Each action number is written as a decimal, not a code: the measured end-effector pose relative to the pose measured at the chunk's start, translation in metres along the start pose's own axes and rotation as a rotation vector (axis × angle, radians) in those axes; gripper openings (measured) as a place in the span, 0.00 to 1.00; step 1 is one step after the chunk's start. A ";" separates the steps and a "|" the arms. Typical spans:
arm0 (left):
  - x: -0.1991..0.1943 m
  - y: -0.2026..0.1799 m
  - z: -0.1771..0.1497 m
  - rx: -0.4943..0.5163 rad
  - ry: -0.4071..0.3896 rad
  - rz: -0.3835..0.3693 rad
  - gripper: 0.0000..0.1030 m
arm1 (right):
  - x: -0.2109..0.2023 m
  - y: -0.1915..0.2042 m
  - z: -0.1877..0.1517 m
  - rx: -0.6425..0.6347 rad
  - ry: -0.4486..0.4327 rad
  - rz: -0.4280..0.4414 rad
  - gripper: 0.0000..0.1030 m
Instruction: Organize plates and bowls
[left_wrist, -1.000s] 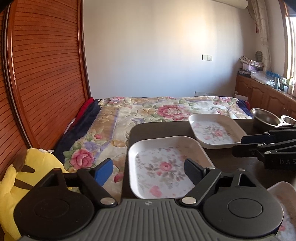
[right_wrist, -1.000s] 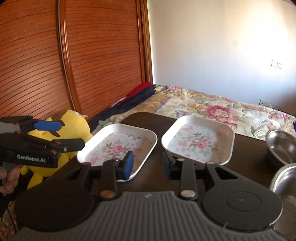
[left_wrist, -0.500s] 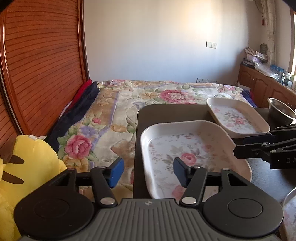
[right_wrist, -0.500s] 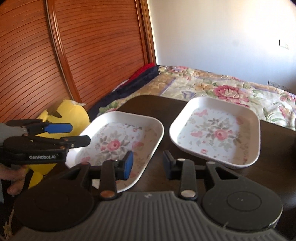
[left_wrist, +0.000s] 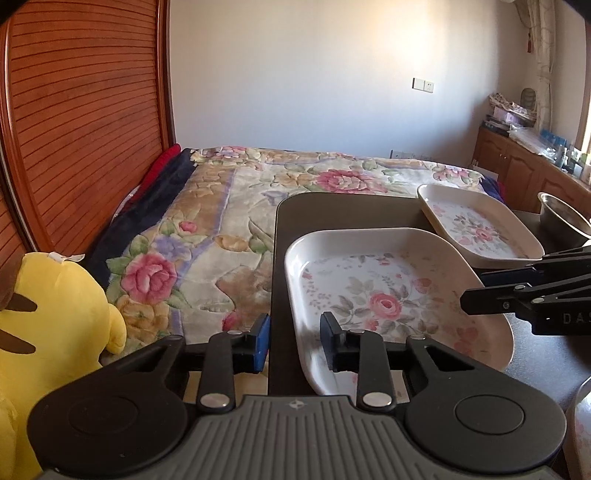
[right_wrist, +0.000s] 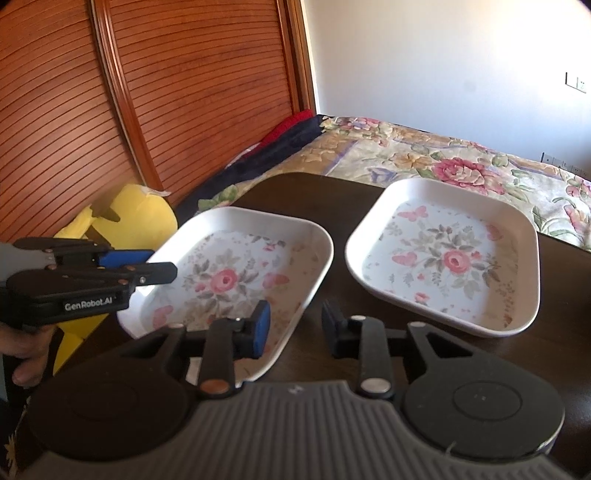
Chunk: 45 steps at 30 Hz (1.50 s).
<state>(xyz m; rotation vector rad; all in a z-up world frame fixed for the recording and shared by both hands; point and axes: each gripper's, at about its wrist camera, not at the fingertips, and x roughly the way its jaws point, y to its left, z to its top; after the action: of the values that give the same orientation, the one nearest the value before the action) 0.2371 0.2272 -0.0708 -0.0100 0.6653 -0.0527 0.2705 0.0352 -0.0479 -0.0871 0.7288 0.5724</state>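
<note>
Two white square plates with a rose print lie on a dark table (left_wrist: 351, 210). The near plate (left_wrist: 388, 295) (right_wrist: 229, 273) has a gripper at each side. My left gripper (left_wrist: 295, 345) straddles its left rim, jaws closing, with a gap still showing at the pads. My right gripper (right_wrist: 295, 330) straddles its right rim, blue pad inside and black pad outside, jaws closing, pads not pressing. Each gripper also shows in the other's view: the right gripper (left_wrist: 476, 288) and the left gripper (right_wrist: 159, 264). The far plate (left_wrist: 476, 225) (right_wrist: 447, 254) sits untouched behind.
A steel bowl (left_wrist: 561, 218) stands at the table's far right. Another plate's rim (left_wrist: 580, 424) shows at the bottom right. A yellow plush toy (left_wrist: 48, 314) lies left of the table. A flowered bed (left_wrist: 258, 192) is behind, and a slatted wooden panel (right_wrist: 166, 92) to the left.
Both grippers came forward and down to the near plate, which now fills more of each view. The left jaws narrowed a lot around its left rim; the right jaws narrowed slightly.
</note>
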 end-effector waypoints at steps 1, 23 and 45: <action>0.000 0.000 0.000 -0.001 0.000 -0.003 0.28 | 0.000 0.000 0.000 0.002 0.001 0.002 0.29; -0.018 -0.010 -0.005 -0.017 -0.011 -0.047 0.13 | -0.008 -0.003 -0.007 0.020 0.012 0.015 0.19; -0.102 -0.056 -0.001 0.060 -0.116 -0.042 0.13 | -0.092 -0.003 -0.022 0.027 -0.126 0.004 0.19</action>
<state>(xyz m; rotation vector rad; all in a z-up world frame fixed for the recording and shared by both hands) 0.1537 0.1766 -0.0068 0.0311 0.5471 -0.1115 0.2034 -0.0161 -0.0049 -0.0241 0.6137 0.5670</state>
